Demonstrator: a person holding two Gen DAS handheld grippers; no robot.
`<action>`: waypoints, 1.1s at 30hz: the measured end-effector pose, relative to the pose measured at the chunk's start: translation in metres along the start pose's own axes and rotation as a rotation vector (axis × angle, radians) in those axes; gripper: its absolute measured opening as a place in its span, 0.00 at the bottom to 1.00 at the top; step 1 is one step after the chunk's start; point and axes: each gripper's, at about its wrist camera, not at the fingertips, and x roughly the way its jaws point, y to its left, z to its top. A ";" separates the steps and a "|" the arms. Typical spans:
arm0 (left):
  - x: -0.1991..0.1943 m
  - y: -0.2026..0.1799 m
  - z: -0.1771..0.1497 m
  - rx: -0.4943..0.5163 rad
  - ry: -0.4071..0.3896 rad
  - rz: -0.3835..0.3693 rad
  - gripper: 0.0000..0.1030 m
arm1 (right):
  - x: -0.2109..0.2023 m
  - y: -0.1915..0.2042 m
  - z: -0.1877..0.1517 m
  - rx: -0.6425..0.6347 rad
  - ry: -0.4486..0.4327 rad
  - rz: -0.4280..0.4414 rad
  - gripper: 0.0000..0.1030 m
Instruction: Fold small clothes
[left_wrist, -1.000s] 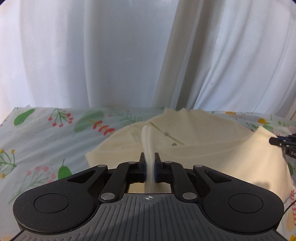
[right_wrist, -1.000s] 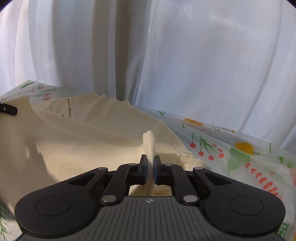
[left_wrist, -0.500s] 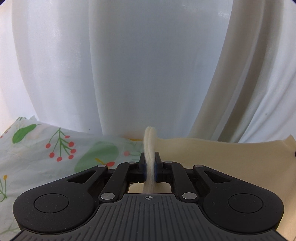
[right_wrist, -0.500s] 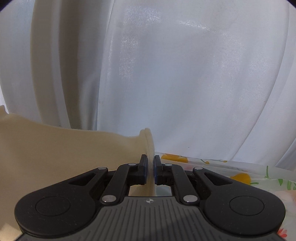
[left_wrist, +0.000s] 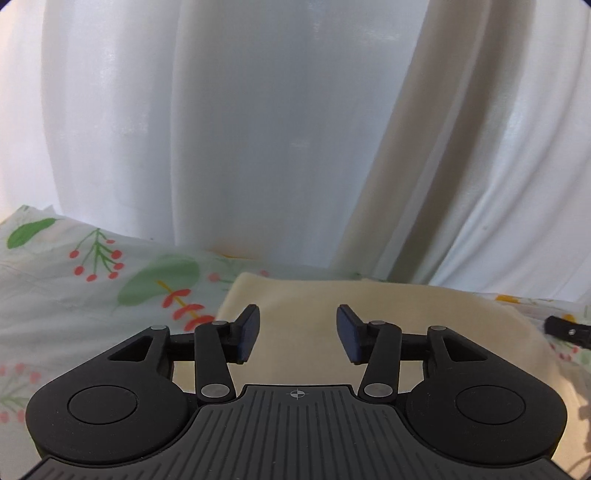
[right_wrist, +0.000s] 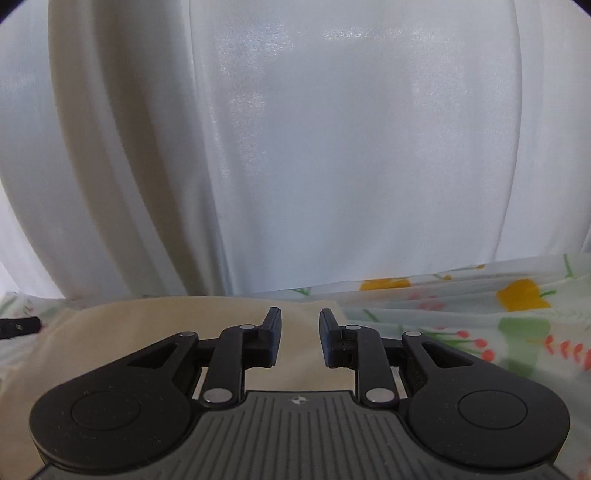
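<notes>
No brand, label or readable writing shows anywhere; the only mark is a small white crosshair printed on each gripper's ribbed grey body.

The left gripper (left_wrist: 297, 334) has its jaws wide apart with nothing between them, the blue pads (left_wrist: 249, 332) bare. Below and ahead of them lies the pale cream, soft-looking small garment (left_wrist: 388, 314), spread flat on the white floral-printed cloth (left_wrist: 92, 295) with red berries and green leaves that covers the surface. The garment's near part is hidden under the gripper body, so its full outline cannot be made out.

The right gripper (right_wrist: 299, 336) also has its jaws parted and empty, though by a narrower gap. The same cream garment (right_wrist: 110, 332) lies beneath it and runs off to the left; its right edge ends just beyond the right finger, where the floral cloth (right_wrist: 480, 314) with yellow and red motifs begins.

At the right margin of the left wrist view a black fingertip of the right gripper (left_wrist: 567, 328) pokes in, cut off by the frame; likewise a tip of the left gripper (right_wrist: 18, 326) enters the right wrist view at its left margin.

A white, folded curtain (left_wrist: 277, 129) fills the background in both views (right_wrist: 332, 147).
</notes>
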 end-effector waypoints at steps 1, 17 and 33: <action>0.000 -0.004 -0.003 -0.009 0.011 -0.031 0.51 | 0.002 0.000 -0.007 0.059 0.034 0.075 0.25; -0.001 0.031 -0.031 -0.157 0.067 -0.011 0.42 | -0.024 -0.075 -0.037 0.251 -0.036 -0.068 0.09; -0.083 0.072 -0.071 -0.215 0.150 0.109 0.59 | -0.123 -0.042 -0.076 0.004 0.029 -0.144 0.33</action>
